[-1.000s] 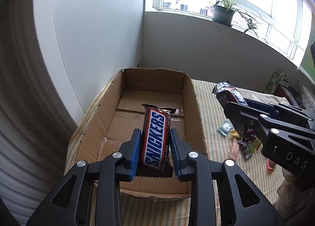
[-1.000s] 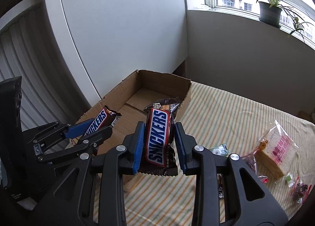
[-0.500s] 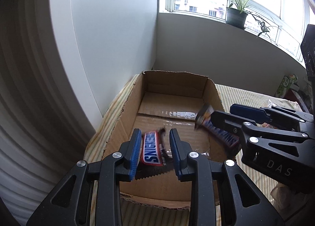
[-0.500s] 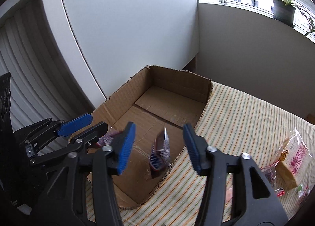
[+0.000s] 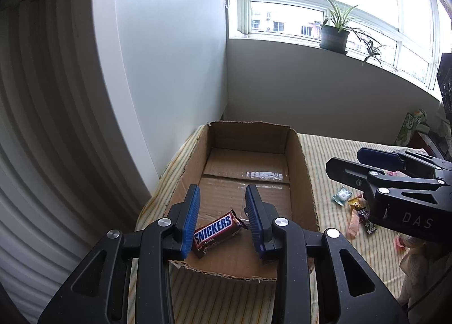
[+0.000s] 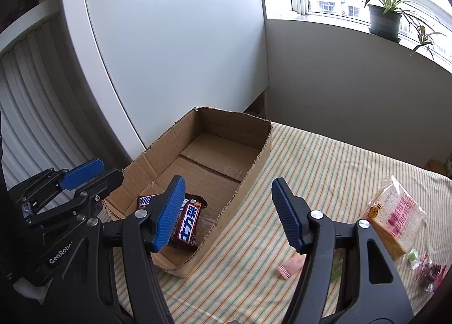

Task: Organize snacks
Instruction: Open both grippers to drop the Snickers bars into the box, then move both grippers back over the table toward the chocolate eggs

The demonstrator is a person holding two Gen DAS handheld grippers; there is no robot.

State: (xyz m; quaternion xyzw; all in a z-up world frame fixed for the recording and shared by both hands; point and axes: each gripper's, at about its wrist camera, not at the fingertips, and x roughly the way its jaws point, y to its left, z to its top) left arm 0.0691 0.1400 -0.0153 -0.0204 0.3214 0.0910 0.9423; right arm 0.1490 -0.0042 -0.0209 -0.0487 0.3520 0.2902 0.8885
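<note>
Striped tablecloth [image 6: 325, 182] carries the cardboard box [image 5: 308, 182], open top, set toward the left edge. Left gripper [image 5: 223, 219] hangs over the box's near end, jaws opening, nothing pinched. Right gripper [image 6: 228, 211] over the box's right wall, jaws spread, empty. Two Snickers bars [image 5: 216, 230] lie on the box floor at the near end. Bread packet [image 6: 395, 216] and small candies [image 5: 343, 195] lie on the cloth right of the box.

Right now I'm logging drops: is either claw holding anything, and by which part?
Nothing is held. Left claw, jaws opening, and right claw are empty; both brown Snickers bars lie in the cardboard box.
</note>
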